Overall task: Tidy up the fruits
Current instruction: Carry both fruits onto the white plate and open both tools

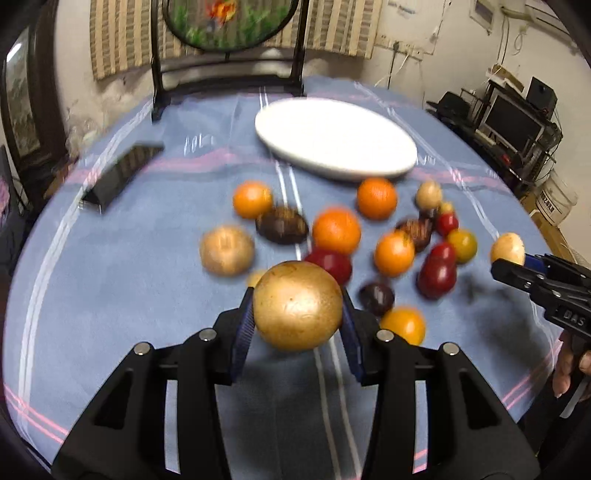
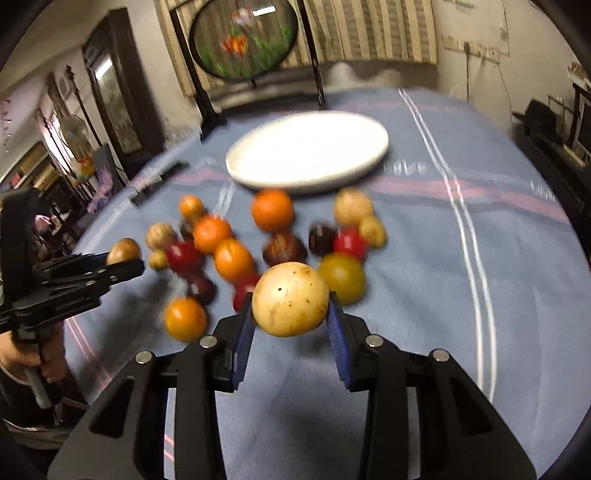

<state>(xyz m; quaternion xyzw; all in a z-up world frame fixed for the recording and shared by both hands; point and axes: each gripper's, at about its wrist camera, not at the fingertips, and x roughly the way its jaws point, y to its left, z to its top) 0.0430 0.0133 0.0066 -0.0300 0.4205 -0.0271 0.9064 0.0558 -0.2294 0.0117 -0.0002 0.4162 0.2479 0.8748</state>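
Note:
My left gripper (image 1: pixel 296 295) is shut on a golden-brown round fruit (image 1: pixel 297 310), held above the blue tablecloth (image 1: pixel 129 295). My right gripper (image 2: pixel 290 297) is shut on a pale yellow speckled fruit (image 2: pixel 291 306), also clear of the cloth. Each gripper shows at the edge of the other's view: the right gripper (image 1: pixel 511 264) with its pale fruit (image 1: pixel 508 247), the left gripper (image 2: pixel 123 260) with its brown fruit (image 2: pixel 123 249). Several loose fruits lie ahead: oranges (image 1: pixel 336 229), red ones (image 1: pixel 437 271), dark purple ones (image 1: pixel 282 225) and tan ones (image 1: pixel 226 251). Beyond them sits a bare white plate (image 1: pixel 336 140) (image 2: pixel 306 151).
A black flat phone-like object (image 1: pixel 118 177) lies at the far left of the cloth. A round painted screen on a black stand (image 1: pixel 229 22) rises at the table's back edge. A person's hand (image 2: pixel 22 354) grips the left tool's handle. Shelves with monitors (image 1: pixel 517 122) stand right.

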